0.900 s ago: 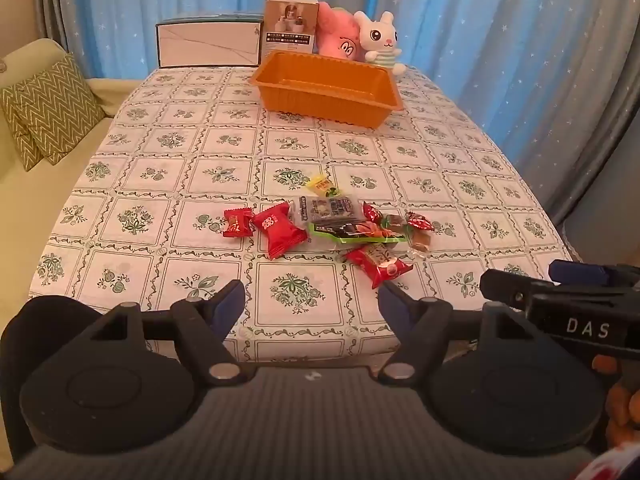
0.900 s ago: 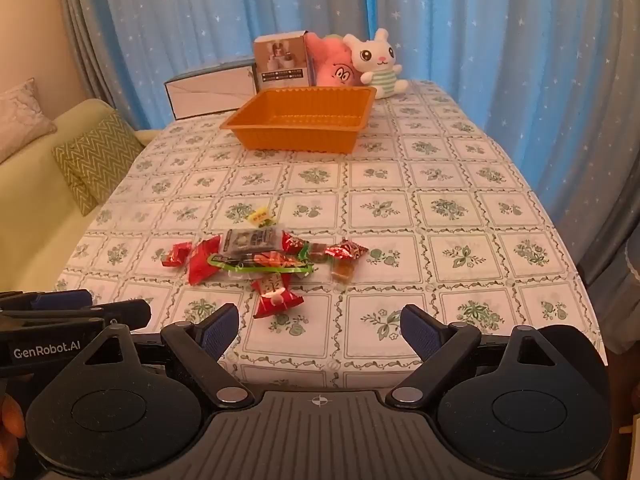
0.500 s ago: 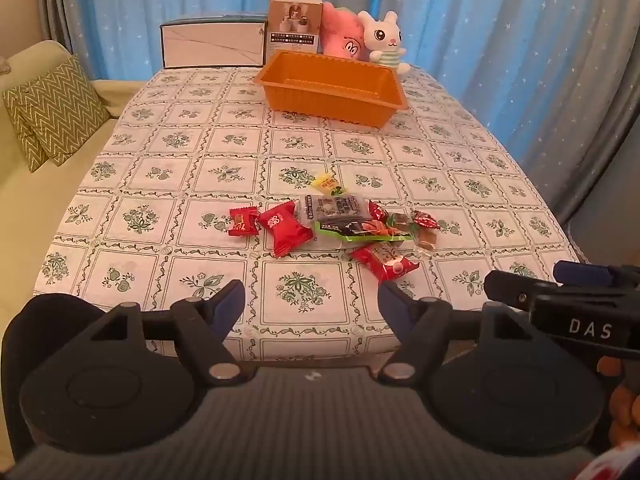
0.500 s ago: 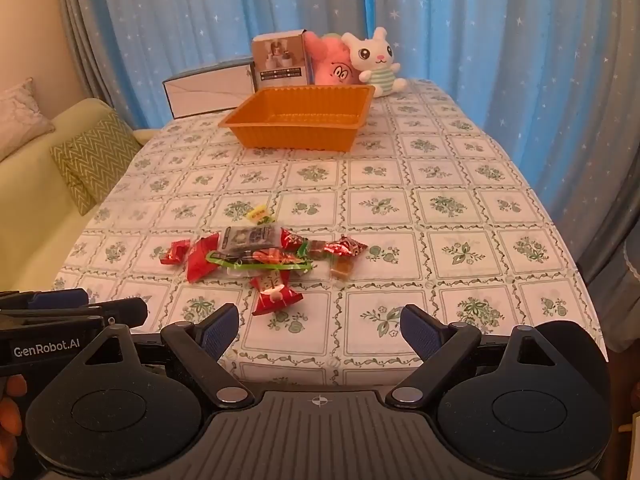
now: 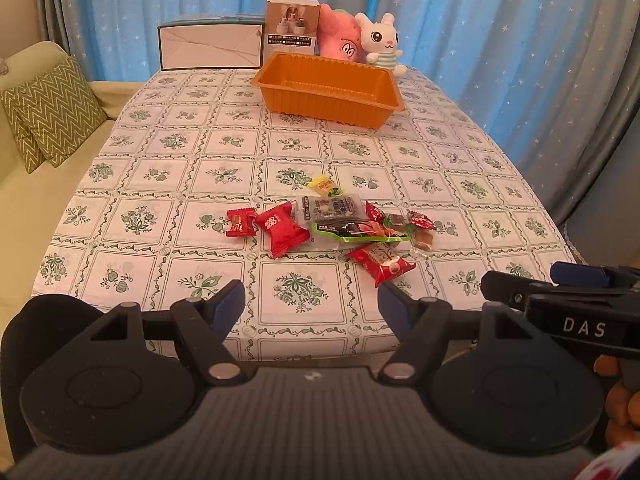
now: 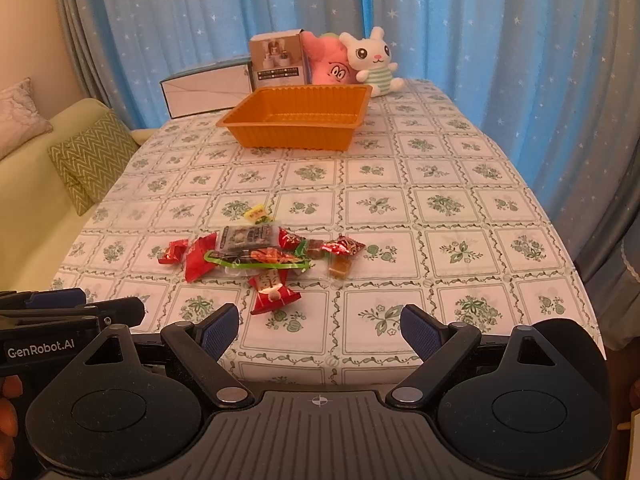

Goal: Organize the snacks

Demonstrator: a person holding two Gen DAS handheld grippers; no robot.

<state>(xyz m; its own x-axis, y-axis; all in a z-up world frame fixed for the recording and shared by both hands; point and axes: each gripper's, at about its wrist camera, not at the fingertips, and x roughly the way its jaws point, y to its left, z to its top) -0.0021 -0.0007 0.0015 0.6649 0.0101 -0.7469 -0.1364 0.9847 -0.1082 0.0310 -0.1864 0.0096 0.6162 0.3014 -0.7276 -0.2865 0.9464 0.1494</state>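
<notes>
Several wrapped snacks lie in a loose pile [image 5: 344,228] near the front of the table; the pile also shows in the right wrist view [image 6: 260,256]. It holds red packets [image 5: 282,230], a green-edged packet [image 5: 360,232], a grey packet [image 6: 246,237] and a small yellow one [image 5: 325,186]. An empty orange tray [image 5: 328,90] stands at the far end, also in the right wrist view [image 6: 298,122]. My left gripper [image 5: 311,306] is open and empty, short of the pile. My right gripper [image 6: 320,326] is open and empty, just before the table's front edge.
A white box [image 5: 210,46], a product carton [image 5: 292,26], a pink plush [image 5: 338,40] and a white bunny plush [image 5: 380,42] stand behind the tray. A sofa with a zigzag cushion [image 5: 50,114] lies left. Blue curtains hang behind and to the right.
Both grippers have crept forward toward the table, so the pile and tray sit slightly nearer. Jaws stay open. Nothing on the table has moved.
</notes>
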